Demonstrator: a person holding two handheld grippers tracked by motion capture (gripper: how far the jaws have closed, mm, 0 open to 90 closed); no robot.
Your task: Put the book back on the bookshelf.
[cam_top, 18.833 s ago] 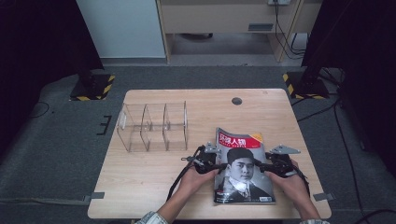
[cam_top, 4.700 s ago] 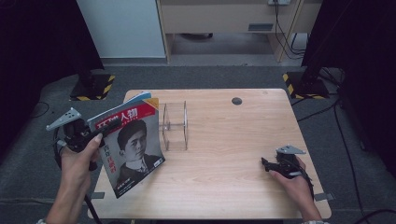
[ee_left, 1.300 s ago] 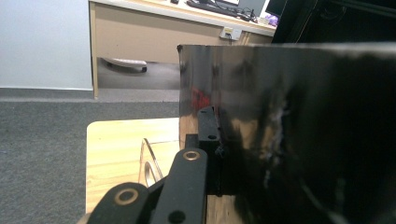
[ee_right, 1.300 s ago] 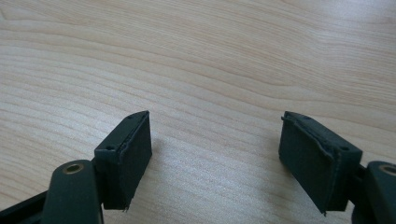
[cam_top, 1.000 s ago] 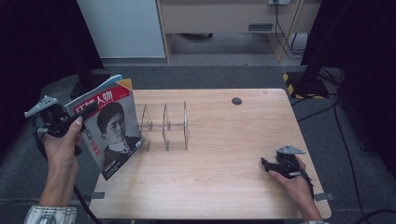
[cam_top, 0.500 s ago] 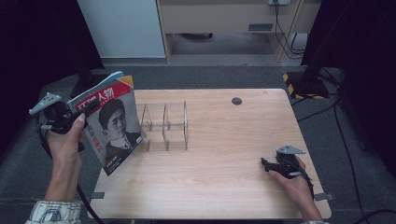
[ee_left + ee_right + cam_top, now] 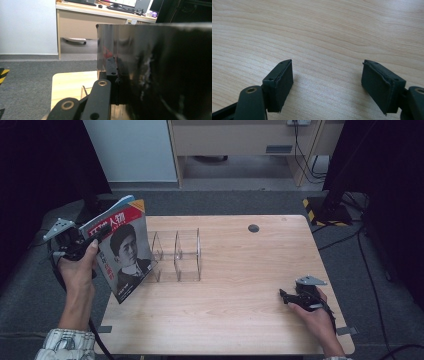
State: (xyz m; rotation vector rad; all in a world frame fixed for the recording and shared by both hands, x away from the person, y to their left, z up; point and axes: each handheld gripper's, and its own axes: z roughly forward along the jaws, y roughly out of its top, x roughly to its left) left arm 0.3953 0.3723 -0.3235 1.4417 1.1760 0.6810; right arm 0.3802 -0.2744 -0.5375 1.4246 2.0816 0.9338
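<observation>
A magazine with a portrait cover and a red title band is held upright and tilted over the table's left edge. My left gripper is shut on its upper left edge. Its lower corner hangs near a clear acrylic divider rack standing on the table's left half. In the left gripper view the dark glossy back cover fills the right side, with one jaw of the left gripper pressed against it and the other jaw hidden behind. My right gripper rests on the wooden table at the front right, open with nothing between its pads.
A round black grommet sits near the table's back edge. Behind the table stand a white panel and a wooden cabinet. A yellow-and-black striped stand base lies on the floor at the back right.
The left hand has shifted the magazine slightly to the right, closer to the rack. The right gripper has stayed in place.
</observation>
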